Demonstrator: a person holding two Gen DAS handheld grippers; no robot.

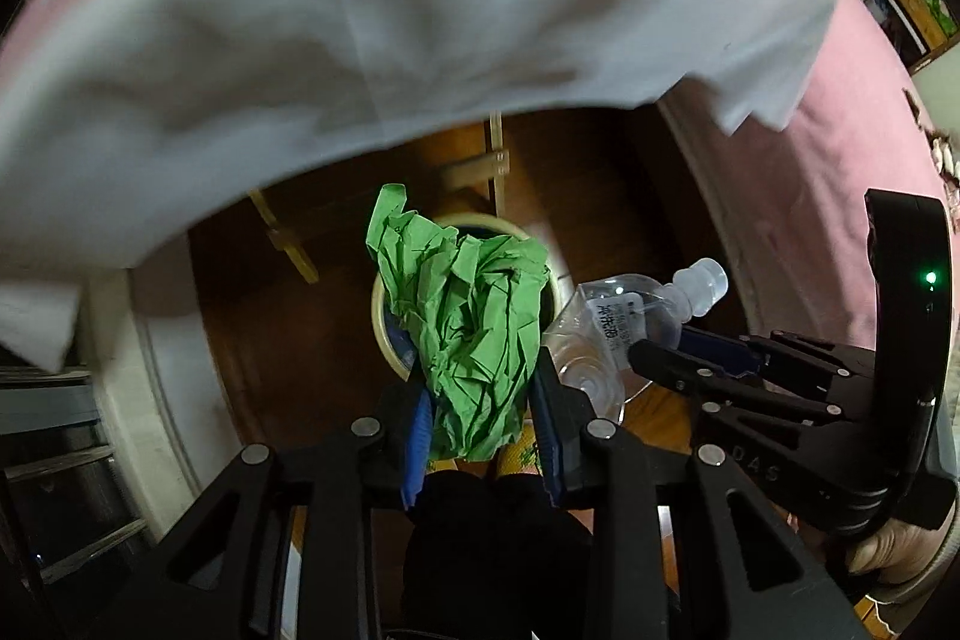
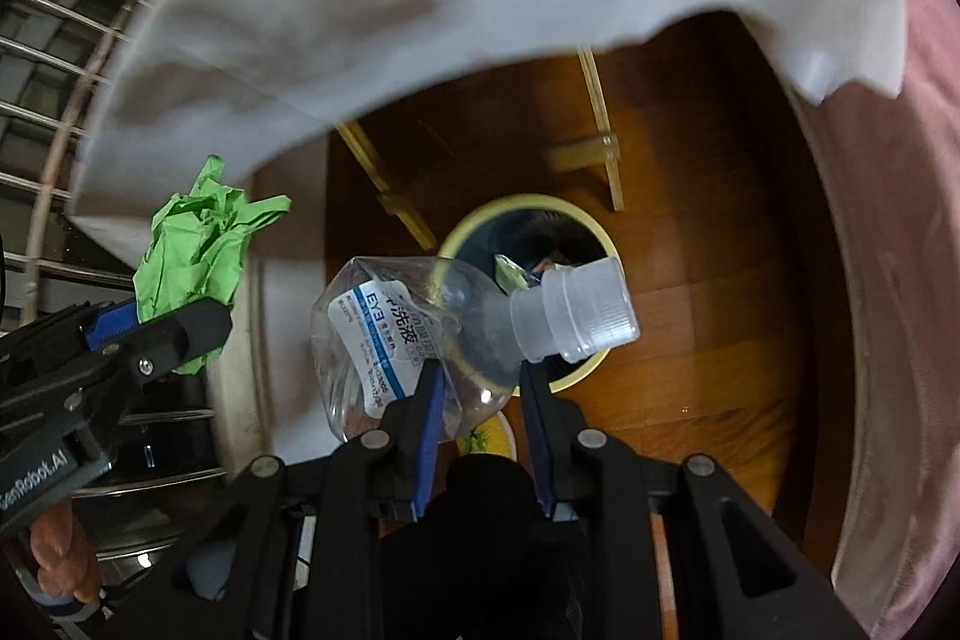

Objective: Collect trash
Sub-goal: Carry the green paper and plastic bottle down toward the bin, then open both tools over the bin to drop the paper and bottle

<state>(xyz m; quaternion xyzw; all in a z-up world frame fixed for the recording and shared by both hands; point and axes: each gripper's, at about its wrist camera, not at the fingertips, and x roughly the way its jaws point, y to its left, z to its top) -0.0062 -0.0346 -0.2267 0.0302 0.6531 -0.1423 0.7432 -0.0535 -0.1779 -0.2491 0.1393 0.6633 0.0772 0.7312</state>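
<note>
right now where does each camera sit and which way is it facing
Left wrist: on the left gripper, facing steeply down at the bin on the wood floor; its fingers clamp green paper; the right gripper shows beside it.
Right wrist: on the right gripper, facing down at the bin; its fingers hold a clear bottle; the left gripper and a hand show.
Both share bin, paper, bottle, white cloth.
</note>
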